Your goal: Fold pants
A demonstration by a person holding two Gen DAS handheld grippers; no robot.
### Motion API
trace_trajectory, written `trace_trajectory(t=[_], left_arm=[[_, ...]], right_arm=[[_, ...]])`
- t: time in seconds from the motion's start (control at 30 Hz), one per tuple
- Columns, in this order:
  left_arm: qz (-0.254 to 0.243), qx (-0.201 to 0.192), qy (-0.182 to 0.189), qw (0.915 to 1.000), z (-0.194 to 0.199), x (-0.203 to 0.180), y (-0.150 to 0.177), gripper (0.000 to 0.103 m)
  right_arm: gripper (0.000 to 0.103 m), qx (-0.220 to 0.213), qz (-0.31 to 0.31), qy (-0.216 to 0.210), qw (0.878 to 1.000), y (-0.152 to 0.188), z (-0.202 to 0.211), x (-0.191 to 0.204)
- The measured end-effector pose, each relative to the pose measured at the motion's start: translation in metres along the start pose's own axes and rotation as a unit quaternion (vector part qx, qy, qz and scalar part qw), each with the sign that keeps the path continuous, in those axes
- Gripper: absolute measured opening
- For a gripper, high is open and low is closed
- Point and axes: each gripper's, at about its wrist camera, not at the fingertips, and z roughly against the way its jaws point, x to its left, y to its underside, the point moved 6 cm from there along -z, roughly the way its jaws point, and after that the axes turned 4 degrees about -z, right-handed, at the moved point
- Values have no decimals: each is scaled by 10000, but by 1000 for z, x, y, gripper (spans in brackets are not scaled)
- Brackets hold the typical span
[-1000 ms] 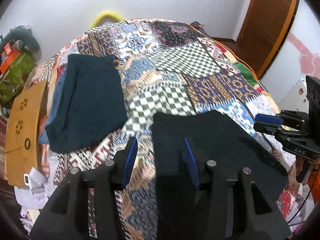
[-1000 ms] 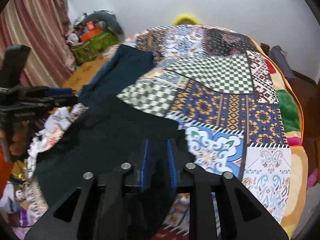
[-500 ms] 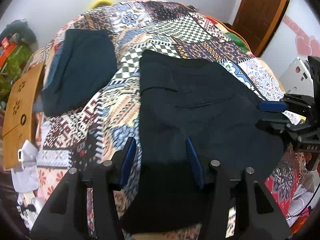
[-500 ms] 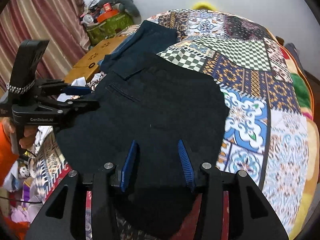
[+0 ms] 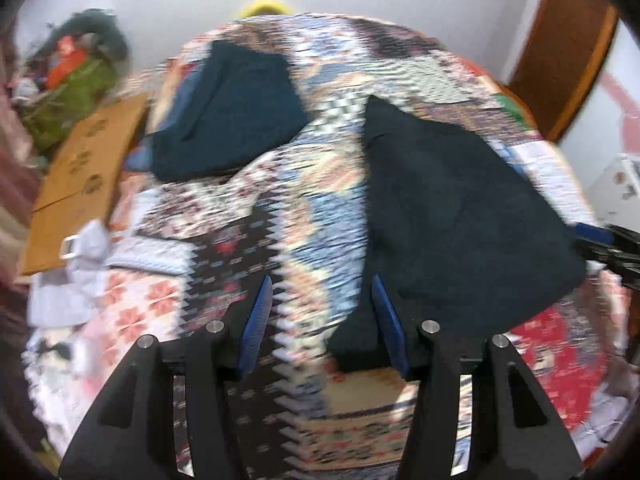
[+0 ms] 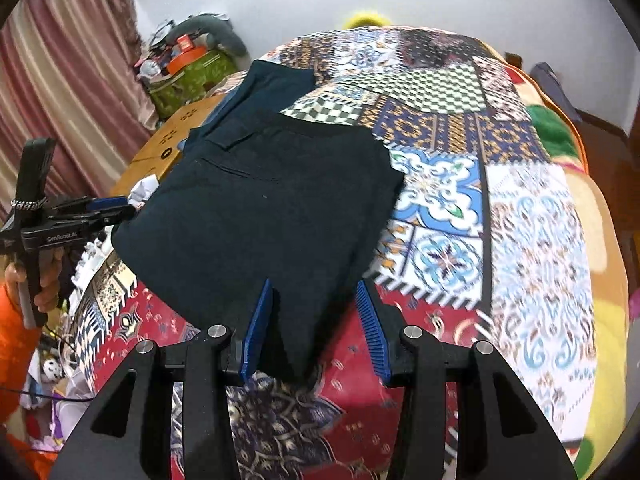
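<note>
Though the left-wrist view is blurred, the right-wrist one reads "GenRobot.AI" on the left gripper (image 6: pixel 116 208), gripped upright by a hand (image 6: pixel 44 280) beside an orange sleeve (image 6: pixel 16 344). Only that view shows curtains (image 6: pixel 60 72); only the left shows a door (image 5: pixel 560 52). Both grippers gape, holding nothing. Folded pants (image 6: pixel 264 208) lie on the quilt (image 6: pixel 520 220) just ahead of the right gripper (image 6: pixel 316 320), right of the left one's fingers (image 5: pixel 256 320).

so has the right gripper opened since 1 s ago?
Yes. The right gripper was nearly shut then; its jaws now stand wide apart over the near edge of the pants.
</note>
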Motion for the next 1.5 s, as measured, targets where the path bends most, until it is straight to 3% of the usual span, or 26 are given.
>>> trace_trajectory(t=[0.27, 0.43, 0.5, 0.7, 0.83, 0.97, 1.13, 1.33, 1.43, 1.5], left_arm=[[396, 237, -129, 9989, 3, 35, 24, 52], [441, -46, -246, 9987, 21, 44, 9, 52], [412, -172, -153, 9989, 28, 40, -5, 54], [94, -524, 120, 9985, 37, 9, -54, 74], [-109, -525, 305, 9981, 26, -14, -78, 89], [-243, -169, 529, 9982, -4, -33, -90, 90], [-241, 543, 810, 9949, -52, -44, -95, 89], [14, 1284, 1448, 9811, -94, -50, -91, 89], [57, 1406, 1724, 9749, -99, -57, -91, 87], [64, 1449, 1920, 9706, -101, -62, -94, 84]], right_arm=[[47, -24, -391, 50, 9992, 20, 16, -18], [47, -144, -550, 174, 9982, 14, 31, -28], [53, -277, -575, 195, 9978, 5, 37, -29], [73, -755, -568, 132, 9954, -30, 45, -25], [79, -820, -541, 125, 9951, -45, 35, -23], [80, -619, -570, 32, 9964, -50, 12, -26], [80, -105, -789, -184, 9967, -49, -29, -38], [80, 426, -1156, -650, 9902, -49, -66, -48], [80, 644, -1334, -1002, 9839, -51, -78, -48], [74, 720, -1359, -1136, 9815, -53, -85, -47]])
